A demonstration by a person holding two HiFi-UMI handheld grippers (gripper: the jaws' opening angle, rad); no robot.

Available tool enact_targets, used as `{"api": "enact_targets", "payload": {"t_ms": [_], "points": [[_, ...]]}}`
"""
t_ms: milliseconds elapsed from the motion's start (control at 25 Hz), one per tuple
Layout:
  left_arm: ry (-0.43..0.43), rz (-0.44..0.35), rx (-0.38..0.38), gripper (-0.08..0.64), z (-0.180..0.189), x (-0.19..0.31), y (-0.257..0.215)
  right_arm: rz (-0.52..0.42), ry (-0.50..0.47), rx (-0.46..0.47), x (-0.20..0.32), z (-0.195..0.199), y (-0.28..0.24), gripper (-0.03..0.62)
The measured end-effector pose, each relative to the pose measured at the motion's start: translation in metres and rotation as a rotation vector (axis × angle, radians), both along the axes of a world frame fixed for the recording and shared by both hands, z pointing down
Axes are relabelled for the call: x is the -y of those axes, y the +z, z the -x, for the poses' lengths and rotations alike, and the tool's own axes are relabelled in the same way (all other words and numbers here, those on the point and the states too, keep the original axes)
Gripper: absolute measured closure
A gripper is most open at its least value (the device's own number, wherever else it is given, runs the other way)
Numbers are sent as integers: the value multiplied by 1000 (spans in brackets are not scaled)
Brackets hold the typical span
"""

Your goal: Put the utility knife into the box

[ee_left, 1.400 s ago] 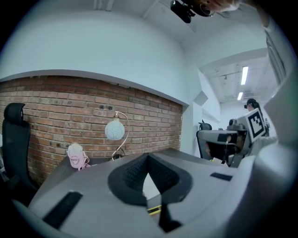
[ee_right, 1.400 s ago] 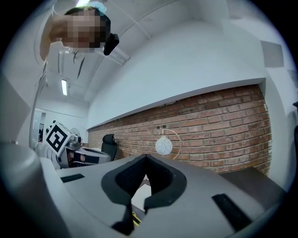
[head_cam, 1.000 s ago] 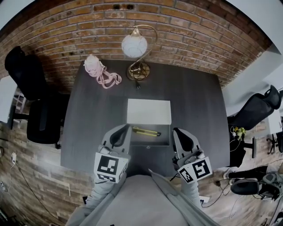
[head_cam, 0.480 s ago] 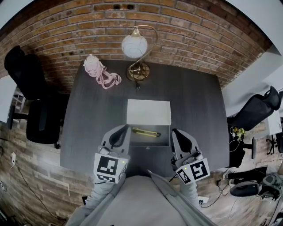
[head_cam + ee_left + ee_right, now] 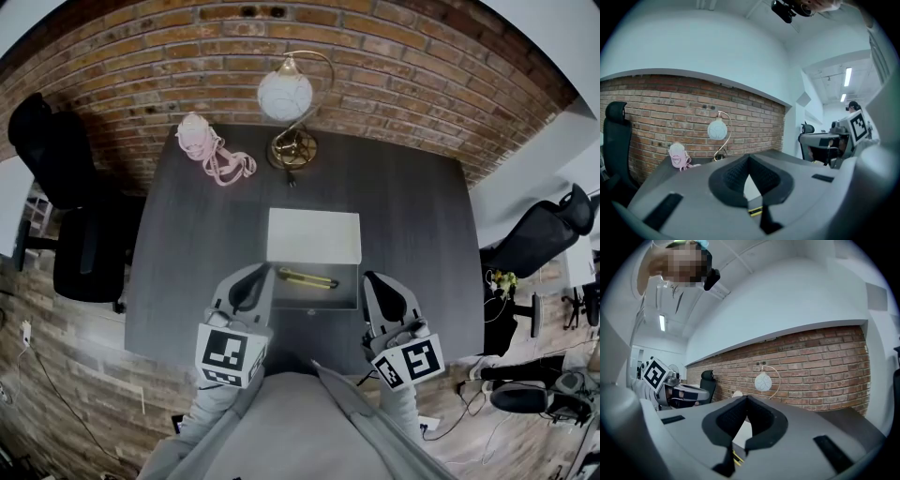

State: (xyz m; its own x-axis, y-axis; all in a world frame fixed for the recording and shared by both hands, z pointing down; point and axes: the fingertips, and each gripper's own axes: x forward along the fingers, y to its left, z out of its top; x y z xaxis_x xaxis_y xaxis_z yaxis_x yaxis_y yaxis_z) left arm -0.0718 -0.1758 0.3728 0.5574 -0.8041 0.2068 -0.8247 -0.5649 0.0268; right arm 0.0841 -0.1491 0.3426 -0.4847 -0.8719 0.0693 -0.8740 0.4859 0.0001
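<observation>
A yellow utility knife (image 5: 308, 278) lies inside the open grey box (image 5: 315, 301), whose white lid (image 5: 314, 236) stands folded back behind it. My left gripper (image 5: 246, 284) sits just left of the box, shut with nothing between its jaws. To the box's right, my right gripper (image 5: 378, 292) is also shut and holds nothing. A sliver of the yellow knife (image 5: 755, 211) shows below the closed jaws in the left gripper view, and the knife (image 5: 736, 456) peeks out the same way in the right gripper view.
A brass lamp with a white globe (image 5: 285, 97) and a pink object with cords (image 5: 206, 142) stand at the back of the dark table (image 5: 412, 216). Black office chairs (image 5: 58, 169) flank the table. A brick wall (image 5: 394, 66) is behind.
</observation>
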Motion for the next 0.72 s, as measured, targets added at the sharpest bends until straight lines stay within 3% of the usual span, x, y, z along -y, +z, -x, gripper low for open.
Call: {"api": "enact_targets", "payload": {"t_ms": [720], "points": [[-14,-16,-11,540,6,2,-7,-1,-9,-3,-2,3,-2,575]]}}
